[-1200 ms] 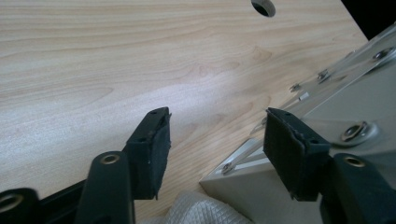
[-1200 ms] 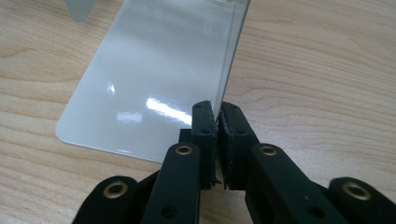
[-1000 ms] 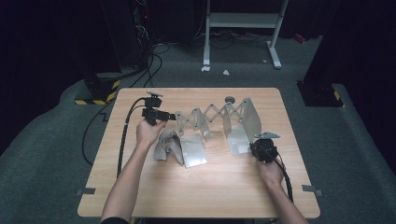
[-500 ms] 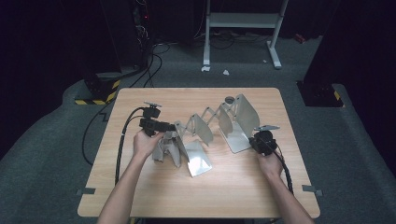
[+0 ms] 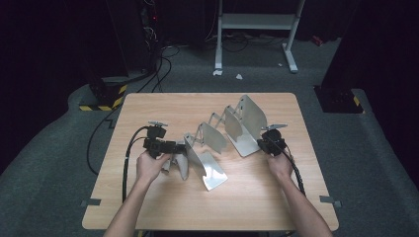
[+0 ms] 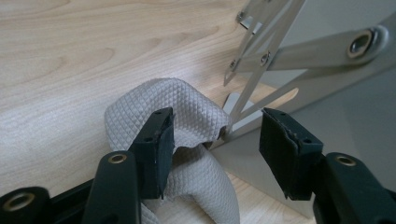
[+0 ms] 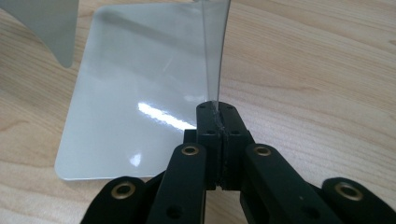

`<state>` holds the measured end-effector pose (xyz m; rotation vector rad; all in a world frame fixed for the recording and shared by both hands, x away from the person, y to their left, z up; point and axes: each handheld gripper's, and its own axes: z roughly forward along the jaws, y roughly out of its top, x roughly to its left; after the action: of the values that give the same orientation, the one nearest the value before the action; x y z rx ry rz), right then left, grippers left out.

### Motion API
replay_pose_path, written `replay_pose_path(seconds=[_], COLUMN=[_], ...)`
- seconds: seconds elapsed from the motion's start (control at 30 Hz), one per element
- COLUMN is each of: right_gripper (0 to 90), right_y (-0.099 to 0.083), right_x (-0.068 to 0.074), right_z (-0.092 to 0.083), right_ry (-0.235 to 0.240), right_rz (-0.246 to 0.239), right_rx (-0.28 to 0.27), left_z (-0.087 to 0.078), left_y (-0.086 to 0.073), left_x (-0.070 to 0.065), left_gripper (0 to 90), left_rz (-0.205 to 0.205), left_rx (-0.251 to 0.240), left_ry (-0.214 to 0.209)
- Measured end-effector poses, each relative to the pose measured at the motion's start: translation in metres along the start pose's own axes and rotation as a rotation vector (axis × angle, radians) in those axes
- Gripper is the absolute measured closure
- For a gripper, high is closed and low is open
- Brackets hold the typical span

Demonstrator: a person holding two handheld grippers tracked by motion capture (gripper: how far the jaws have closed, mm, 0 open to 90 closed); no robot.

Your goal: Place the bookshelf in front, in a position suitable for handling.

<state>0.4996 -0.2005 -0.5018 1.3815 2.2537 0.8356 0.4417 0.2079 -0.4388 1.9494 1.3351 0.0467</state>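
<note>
While the right tongs (image 7: 217, 122) clamp the thin edge of an upright end plate, the expanding metal file rack (image 5: 225, 136) stands mid-worktop (image 5: 148, 207), its long axis diagonal, near-left to far-right. Left tongs (image 6: 215, 147) stand apart, astride a quilted grey cloth (image 6: 187, 109) at the rack's near-left end. Rack judged stiff, light, slippery; grip plate edges.

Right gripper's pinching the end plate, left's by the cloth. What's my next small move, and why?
Probably close the left gripper: its jaws stand open, with the grey cloth against only one pad. The right gripper already clamps the metal rack's end plate.
</note>
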Motion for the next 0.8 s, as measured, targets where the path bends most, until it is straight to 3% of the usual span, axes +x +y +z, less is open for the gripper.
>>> replay_pose_path(seconds=[0.27, 0.4, 0.57, 0.7, 0.8], right_gripper=[78.7, 75.6, 71.3, 68.7, 67.5], right_y=[-0.011, -0.018, -0.028, -0.034, -0.035], right_x=[-0.005, 0.0, 0.029, 0.052, 0.064], right_z=[-0.007, -0.016, -0.025, -0.021, -0.018], right_ry=[0.023, 0.032, 0.105, 0.153, 0.153], right_rz=[0.05, 0.061, -0.027, -0.087, -0.118], right_rx=[-0.004, -0.007, -0.011, 0.01, 0.004], left_z=[0.005, 0.01, 0.017, 0.016, 0.016], left_y=[0.008, 0.014, 0.013, 0.012, 0.012], left_x=[0.006, 0.005, 0.005, 0.004, 0.002], left_gripper=[42.3, 41.3, 42.8, 43.8, 44.2], left_rz=[-0.044, -0.044, -0.045, -0.037, -0.027], left_rx=[-0.025, -0.023, 0.003, 0.006, 0.013], left_ry=[0.03, 0.022, 0.02, 0.028, 0.024])
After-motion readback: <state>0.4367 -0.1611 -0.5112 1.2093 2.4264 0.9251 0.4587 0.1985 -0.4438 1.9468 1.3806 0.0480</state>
